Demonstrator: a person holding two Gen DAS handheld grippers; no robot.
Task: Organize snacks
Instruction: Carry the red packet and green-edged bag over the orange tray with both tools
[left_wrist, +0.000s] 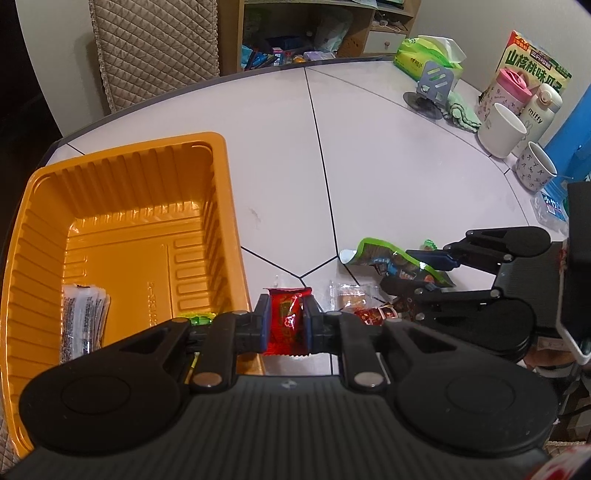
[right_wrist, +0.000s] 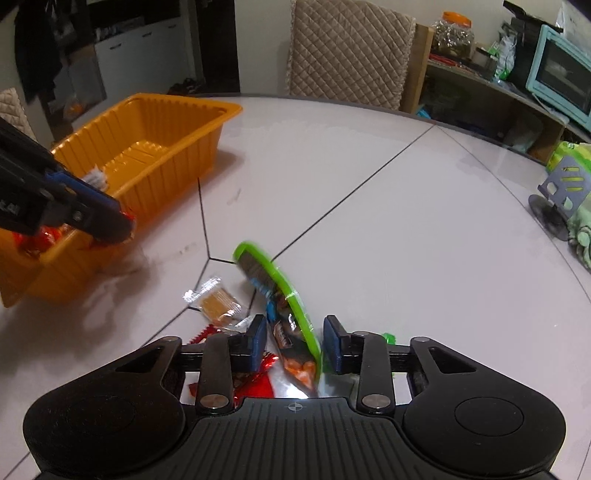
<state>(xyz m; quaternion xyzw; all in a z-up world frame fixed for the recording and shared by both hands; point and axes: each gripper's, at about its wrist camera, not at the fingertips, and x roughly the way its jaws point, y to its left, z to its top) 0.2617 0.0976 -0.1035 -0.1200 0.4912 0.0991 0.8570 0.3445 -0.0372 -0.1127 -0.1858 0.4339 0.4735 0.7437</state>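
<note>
L wrist: crinkly red foil packet (left_wrist: 287, 320) beside ribbed orange tray (left_wrist: 218, 177).

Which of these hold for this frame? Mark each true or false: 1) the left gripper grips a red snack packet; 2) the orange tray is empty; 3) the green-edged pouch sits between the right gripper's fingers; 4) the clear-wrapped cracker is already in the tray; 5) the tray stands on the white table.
1) The left gripper grips a red snack packet. True.
2) The orange tray is empty. False: white sachets lie inside it.
3) The green-edged pouch sits between the right gripper fingers. True; a firm pinch is not evident.
4) The clear-wrapped cracker is in the tray. False: it lies on the table.
5) The tray stands on the table. True.
</note>
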